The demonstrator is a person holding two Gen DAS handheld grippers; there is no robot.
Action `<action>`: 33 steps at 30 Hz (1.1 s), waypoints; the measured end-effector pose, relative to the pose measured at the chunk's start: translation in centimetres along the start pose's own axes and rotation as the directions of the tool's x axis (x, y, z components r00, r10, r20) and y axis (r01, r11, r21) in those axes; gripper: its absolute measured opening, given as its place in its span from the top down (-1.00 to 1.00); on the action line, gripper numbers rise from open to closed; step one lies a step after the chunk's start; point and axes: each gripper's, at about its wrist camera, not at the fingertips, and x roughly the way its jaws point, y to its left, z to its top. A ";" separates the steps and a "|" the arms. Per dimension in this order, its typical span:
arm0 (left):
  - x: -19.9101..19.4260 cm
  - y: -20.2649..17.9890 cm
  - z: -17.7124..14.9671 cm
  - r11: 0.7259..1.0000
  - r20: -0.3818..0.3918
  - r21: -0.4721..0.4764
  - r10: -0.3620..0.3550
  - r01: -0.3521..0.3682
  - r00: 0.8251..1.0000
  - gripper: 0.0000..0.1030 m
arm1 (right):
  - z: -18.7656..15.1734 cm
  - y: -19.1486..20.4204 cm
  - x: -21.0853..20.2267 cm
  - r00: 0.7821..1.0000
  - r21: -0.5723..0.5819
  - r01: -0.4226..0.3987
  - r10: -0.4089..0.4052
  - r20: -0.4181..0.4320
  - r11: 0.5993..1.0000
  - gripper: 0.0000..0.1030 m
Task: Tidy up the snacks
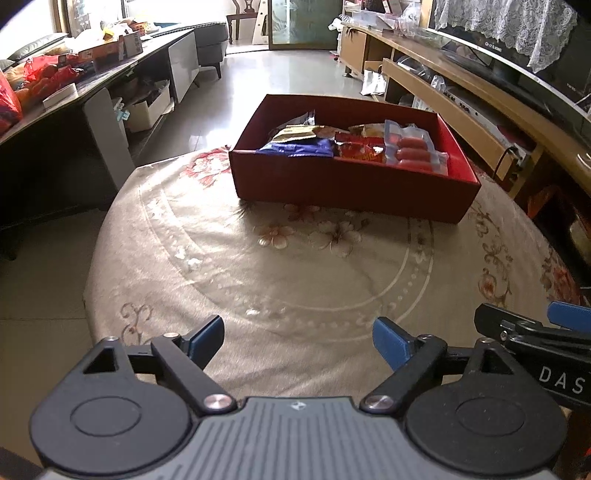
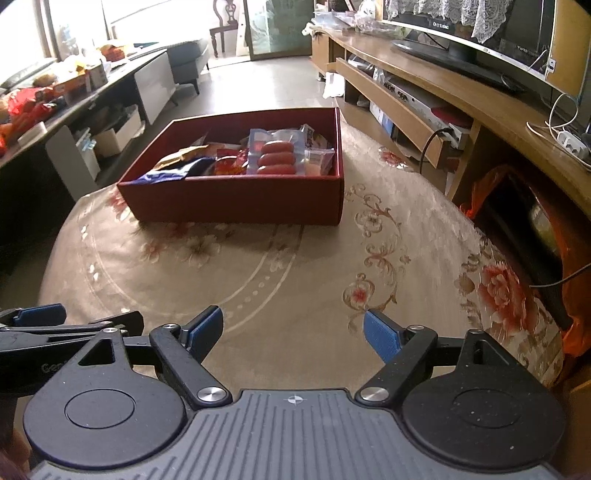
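"DAS" read in white on the black arm of the right gripper (image 1: 532,325), just right of the left claw; rest cut off. "Ge..." showed faintly on the left gripper (image 2: 70,321), at the right claw's left. TV (image 2: 465,33) bezel logo far ahead-right: illegible. Snack packet print: too blurred.

2 low wrist views, side by side, face the far red box (image 1: 354,184) (image 2: 236,199) across the table (image 1: 258,266) (image 2: 295,266).

Red box (image 1: 351,184): near wall hides lower parts of snack packets (image 1: 295,147); packet print too small to read. Left view: right gripper (image 1: 546,325) cut off at right edge. Right view: left gripper (image 2: 55,325) cut off at left edge.
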 end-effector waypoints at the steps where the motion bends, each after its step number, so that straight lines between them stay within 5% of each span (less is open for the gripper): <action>1: -0.1 0.0 -0.2 1.000 -0.001 0.002 0.002 -0.002 1.000 -0.74 | -0.2 0.1 -0.1 1.000 -0.002 0.000 0.000 -0.002 1.000 -0.70; 33: -1.2 -0.1 -3.0 0.998 0.001 0.040 0.040 -0.040 0.999 -0.74 | -3.2 0.8 -1.6 1.000 -0.025 0.001 -0.001 -0.025 1.000 -0.70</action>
